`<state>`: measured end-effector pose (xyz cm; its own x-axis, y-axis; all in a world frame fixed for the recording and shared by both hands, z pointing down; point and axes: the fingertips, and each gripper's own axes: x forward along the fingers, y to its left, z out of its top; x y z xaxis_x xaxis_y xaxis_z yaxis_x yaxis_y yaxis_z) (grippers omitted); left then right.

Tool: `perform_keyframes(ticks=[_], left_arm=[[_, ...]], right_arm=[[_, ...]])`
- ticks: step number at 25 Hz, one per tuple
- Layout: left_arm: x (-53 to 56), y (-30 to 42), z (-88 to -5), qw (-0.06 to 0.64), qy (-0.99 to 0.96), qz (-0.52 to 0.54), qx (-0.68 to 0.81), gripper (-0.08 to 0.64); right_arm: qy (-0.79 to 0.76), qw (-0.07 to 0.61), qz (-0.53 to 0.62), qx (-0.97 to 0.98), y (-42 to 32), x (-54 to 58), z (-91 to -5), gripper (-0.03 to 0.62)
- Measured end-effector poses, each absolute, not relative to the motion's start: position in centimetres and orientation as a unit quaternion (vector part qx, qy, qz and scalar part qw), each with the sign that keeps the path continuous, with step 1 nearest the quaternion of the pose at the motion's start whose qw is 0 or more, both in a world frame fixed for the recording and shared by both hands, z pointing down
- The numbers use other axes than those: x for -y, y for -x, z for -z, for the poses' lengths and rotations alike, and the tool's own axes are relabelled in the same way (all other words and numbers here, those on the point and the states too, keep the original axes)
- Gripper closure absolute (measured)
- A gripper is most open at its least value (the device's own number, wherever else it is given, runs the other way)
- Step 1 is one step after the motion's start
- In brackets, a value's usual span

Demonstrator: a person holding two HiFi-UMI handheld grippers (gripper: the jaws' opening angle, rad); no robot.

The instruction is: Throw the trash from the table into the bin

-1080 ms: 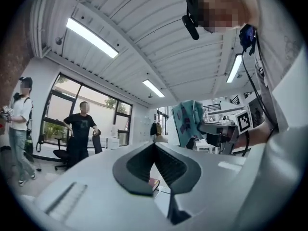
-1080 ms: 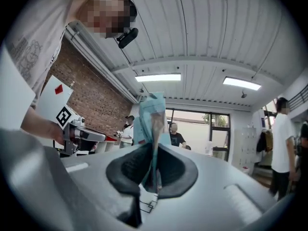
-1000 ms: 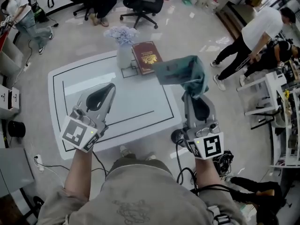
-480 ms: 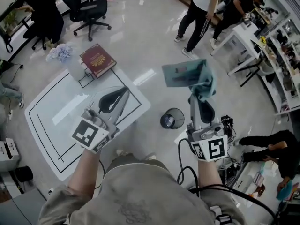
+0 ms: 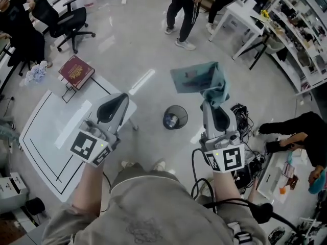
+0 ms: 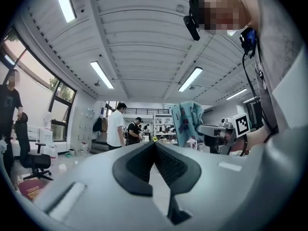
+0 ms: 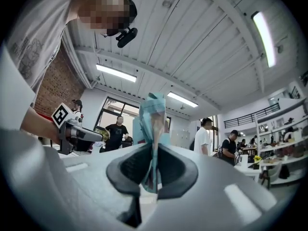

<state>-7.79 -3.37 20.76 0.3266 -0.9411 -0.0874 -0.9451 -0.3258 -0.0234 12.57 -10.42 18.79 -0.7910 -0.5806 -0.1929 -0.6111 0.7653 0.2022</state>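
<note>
The right tongs (image 5: 212, 102) clamp a teal wrapper (image 5: 196, 79), held off the worktop (image 5: 46, 131) near the floor bin (image 5: 175, 117) (not yet dropped); left tongs (image 5: 118, 100) closed, empty.

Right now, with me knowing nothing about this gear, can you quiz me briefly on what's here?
1. True or false: the right claw is shut on the crumpled teal plastic wrapper.
2. The round black mesh bin stands: A upright on the pale floor; B tipped sideways; C upside down.
3. Fill in: the left claw holds ____.
Key: 1 true; 2 A; 3 nothing.
</note>
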Motion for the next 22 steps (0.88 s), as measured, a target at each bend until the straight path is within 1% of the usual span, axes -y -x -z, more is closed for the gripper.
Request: perform_keyframes(ticks=[9,22], left_arm=[[5.6,0.5,-21.2,0.023,0.821,-0.022,-0.569,0.56],[8.6,-7.2,-22.3,0.011,0.853,0.0,-0.523,0.56]], right_arm=[[0.335,0.058,-0.122,-0.932,-20.0,12.0,-19.8,0.565],[0.375,0.05,-0.106,-0.92,-27.5,12.8,-21.4,0.565]])
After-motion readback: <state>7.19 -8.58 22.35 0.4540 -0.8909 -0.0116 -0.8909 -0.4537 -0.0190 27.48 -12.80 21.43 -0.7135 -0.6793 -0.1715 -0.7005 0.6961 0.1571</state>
